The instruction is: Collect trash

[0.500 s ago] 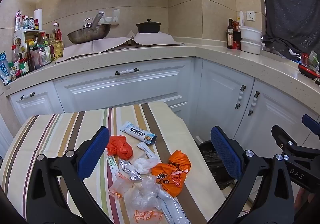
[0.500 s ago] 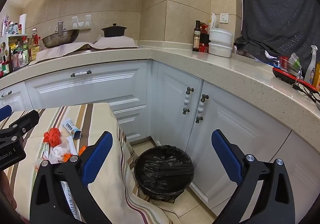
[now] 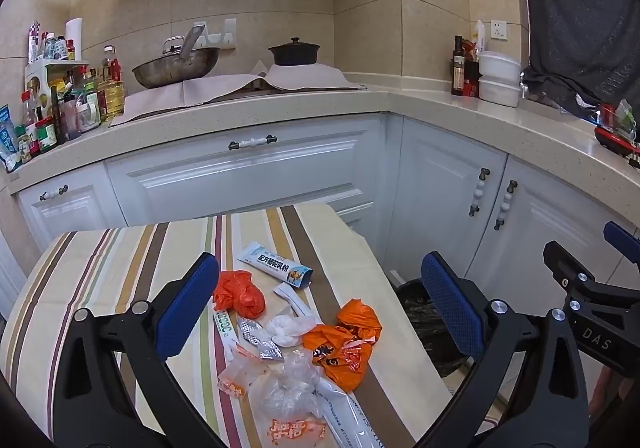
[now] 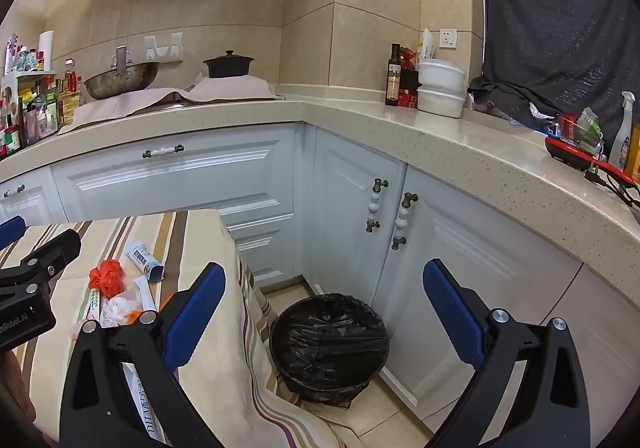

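Trash lies in a loose pile on the striped tablecloth (image 3: 100, 272): a crumpled orange bag (image 3: 239, 294), a white and blue box (image 3: 275, 266), a larger orange wrapper (image 3: 344, 348), a white tissue wad (image 3: 286, 328), a foil blister pack (image 3: 260, 340) and clear plastic bags (image 3: 288, 388). My left gripper (image 3: 320, 312) hangs open above the pile, nothing between its blue pads. My right gripper (image 4: 324, 320) is open over the floor, framing a bin lined with a black bag (image 4: 330, 340). The orange bag (image 4: 106, 276) and box (image 4: 145, 260) show at the left of the right wrist view.
White cabinets (image 3: 248, 175) and a stone counter (image 3: 440, 107) wrap around the corner behind the table. On the counter stand a wok (image 3: 176, 67), a black pot (image 3: 295, 51), bottles (image 3: 60, 107) and white containers (image 3: 500, 77). The bin (image 3: 428, 324) stands right of the table.
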The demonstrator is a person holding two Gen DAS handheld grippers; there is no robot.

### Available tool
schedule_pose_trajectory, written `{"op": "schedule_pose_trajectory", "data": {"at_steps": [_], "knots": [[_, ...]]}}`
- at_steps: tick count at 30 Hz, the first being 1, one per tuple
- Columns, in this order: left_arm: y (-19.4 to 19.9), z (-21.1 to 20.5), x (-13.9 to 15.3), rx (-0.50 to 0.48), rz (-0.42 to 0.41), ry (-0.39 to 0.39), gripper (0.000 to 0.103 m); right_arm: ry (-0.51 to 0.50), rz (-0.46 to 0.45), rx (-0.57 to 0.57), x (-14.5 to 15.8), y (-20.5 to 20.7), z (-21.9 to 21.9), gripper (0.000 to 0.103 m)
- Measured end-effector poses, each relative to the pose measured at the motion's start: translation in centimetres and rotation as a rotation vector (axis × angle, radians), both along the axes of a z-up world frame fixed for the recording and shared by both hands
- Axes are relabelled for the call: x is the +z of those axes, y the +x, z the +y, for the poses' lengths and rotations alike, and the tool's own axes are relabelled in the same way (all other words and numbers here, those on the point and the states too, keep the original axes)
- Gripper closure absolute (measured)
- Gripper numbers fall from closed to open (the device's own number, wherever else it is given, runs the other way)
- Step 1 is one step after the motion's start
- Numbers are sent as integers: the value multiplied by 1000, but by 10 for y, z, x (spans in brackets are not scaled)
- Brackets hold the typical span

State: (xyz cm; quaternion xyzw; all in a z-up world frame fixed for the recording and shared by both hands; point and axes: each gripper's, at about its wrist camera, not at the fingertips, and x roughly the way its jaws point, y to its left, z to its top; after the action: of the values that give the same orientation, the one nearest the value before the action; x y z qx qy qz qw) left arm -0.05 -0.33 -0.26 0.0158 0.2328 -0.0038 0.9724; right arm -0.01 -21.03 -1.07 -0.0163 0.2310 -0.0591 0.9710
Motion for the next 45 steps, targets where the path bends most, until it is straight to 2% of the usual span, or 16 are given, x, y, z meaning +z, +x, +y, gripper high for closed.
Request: {"op": "schedule_pose_trajectory", "data": {"at_steps": [45], "knots": [[0,1,-4,-10,9,-5,4,-1,-2,5,1,0,0,7]]}}
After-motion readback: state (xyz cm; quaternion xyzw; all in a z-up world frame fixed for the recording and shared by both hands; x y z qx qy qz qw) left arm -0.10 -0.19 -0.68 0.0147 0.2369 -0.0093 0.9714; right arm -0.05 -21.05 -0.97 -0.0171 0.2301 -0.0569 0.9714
